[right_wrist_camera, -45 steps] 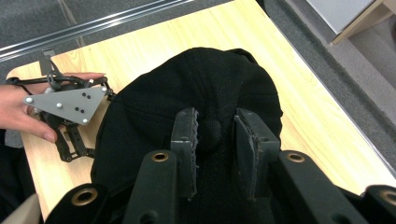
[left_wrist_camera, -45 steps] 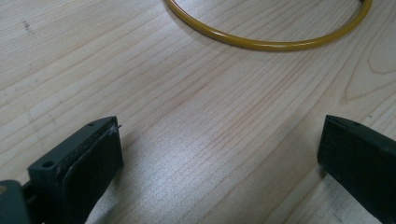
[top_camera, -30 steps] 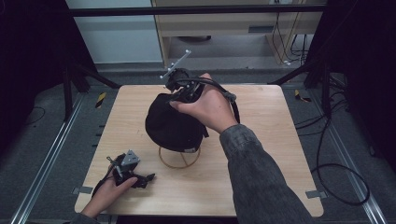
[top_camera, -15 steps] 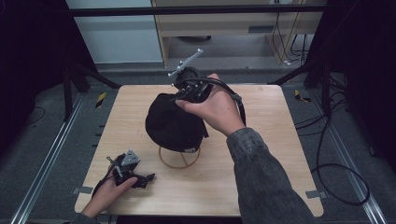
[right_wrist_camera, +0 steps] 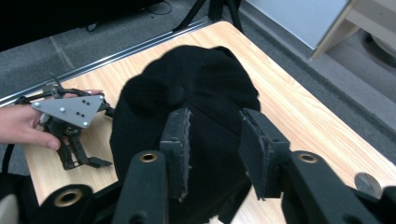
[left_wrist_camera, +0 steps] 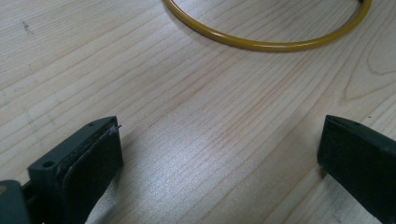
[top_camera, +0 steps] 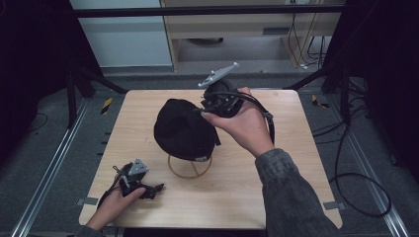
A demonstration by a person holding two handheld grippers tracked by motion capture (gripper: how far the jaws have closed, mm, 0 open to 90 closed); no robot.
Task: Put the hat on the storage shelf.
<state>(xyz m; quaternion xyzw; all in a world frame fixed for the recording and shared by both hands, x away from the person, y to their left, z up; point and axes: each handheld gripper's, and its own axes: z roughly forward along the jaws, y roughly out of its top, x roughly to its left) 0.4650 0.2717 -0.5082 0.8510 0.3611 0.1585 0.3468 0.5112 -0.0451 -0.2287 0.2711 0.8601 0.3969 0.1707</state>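
At the near edge of the bench, I am resting the left claw on the wood, gripped in the left hand; its jaws are standing wide apart with nothing but bare grain between them, as the left gripper view is showing. Just beyond it, the yellow ring base of a wire stand is lying flat on the boards, near the claw but not touching it. On that stand, at mid-bench, the black cap is sitting crown up, covering the frame so that only the ring is peeking out beneath. Past the cap's far right side, I am holding the right claw in the right hand, raised above the bench and pointing back toward the crown. Its jaws have just been opening; in the right gripper view they are standing partly apart, pads clear of the fabric, with nothing caught between them and the cap lying close below. Its grey plate is tilting up behind.
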